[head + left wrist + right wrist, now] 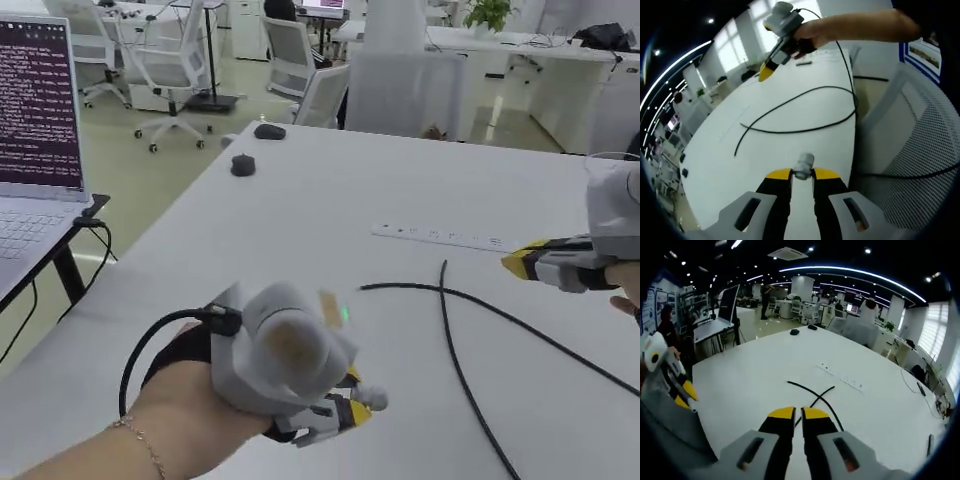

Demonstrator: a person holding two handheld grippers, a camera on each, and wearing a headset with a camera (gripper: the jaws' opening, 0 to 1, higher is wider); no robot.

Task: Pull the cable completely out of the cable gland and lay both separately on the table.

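Left gripper view: left gripper (803, 174) clamped on cable gland (803, 164), which looks free of cable. Cable (410, 287) lies loose on table (750, 380), well apart. Right gripper (801, 412) closed, empty. Lower gland onto bare table away from cable, then release gently.

Closed right claw (801, 416) before crossed cable (816, 398)
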